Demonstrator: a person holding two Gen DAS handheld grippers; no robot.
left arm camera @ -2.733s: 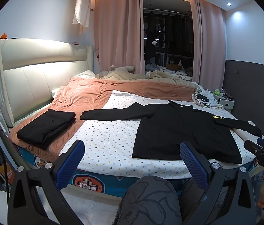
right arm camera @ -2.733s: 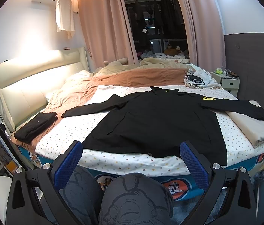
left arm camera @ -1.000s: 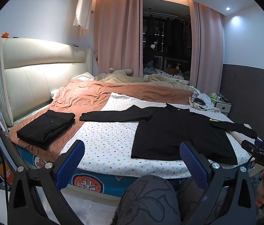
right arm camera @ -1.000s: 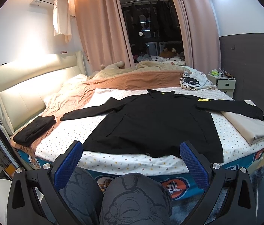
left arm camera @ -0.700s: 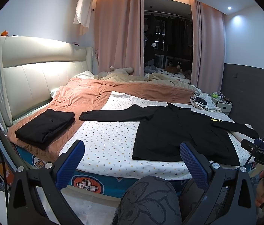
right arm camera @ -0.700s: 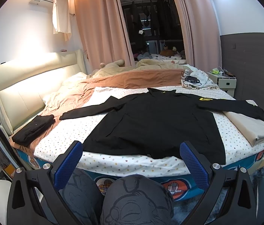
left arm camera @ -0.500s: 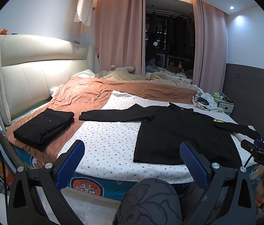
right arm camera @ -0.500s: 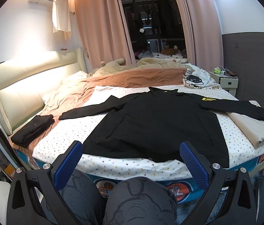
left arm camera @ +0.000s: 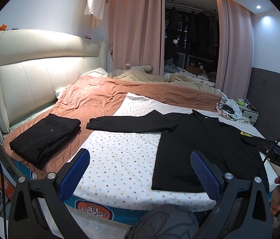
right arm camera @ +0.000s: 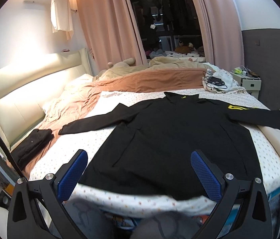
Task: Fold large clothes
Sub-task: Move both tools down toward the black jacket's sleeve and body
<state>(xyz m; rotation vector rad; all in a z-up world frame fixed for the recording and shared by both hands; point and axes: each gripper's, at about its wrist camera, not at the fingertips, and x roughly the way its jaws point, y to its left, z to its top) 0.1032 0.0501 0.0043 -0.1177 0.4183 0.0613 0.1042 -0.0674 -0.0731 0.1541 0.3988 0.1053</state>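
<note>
Fingers spread, both grippers short of flat black jacket.

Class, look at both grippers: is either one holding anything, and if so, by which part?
Nothing is held. The left gripper and right gripper are both open and empty, short of the black jacket, which lies spread flat on the bed.

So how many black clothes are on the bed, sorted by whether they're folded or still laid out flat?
Folded black clothes: 1, the folded black garment on the orange blanket.
Laid flat, unfolded: 1, the black long-sleeved jacket on the dotted sheet.
Total: 2.
</note>
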